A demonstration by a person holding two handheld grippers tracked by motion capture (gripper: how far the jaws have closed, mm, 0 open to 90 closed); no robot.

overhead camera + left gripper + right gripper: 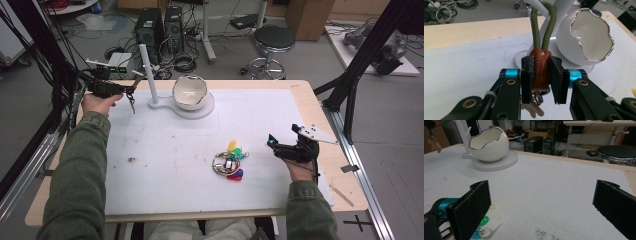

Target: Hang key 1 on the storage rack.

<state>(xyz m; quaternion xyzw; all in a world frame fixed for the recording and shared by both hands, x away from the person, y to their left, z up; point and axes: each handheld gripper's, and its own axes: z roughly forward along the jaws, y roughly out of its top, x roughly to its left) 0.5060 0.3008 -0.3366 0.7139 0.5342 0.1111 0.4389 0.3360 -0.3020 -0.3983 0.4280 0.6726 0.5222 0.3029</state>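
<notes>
Left gripper point(541, 80) jaws clamped on the brown leather tab point(540, 70) of a keychain, pads pressing both its sides; an olive-green cord loop point(541, 27) rises from the tab's top, metal rings and keys point(534, 107) hang below it. In the high view this left gripper point(131, 90) sits at the table's far left edge, held off the surface, keys dangling beneath it, just beside the white post stand point(148, 75). Right gripper point(541, 205) jaws stand wide apart, nothing between the pads, bare white mat point(549, 195) beneath. In the high view the right gripper point(272, 142) rests at the near right, close to a heap of coloured key tags on rings point(231, 160) lying on the mat; some of those tags point(486, 225) show beside its own left pad. White egg-shaped bowl with jagged silver rim point(190, 92) stands on a round base at the far centre, just right of the post.
</notes>
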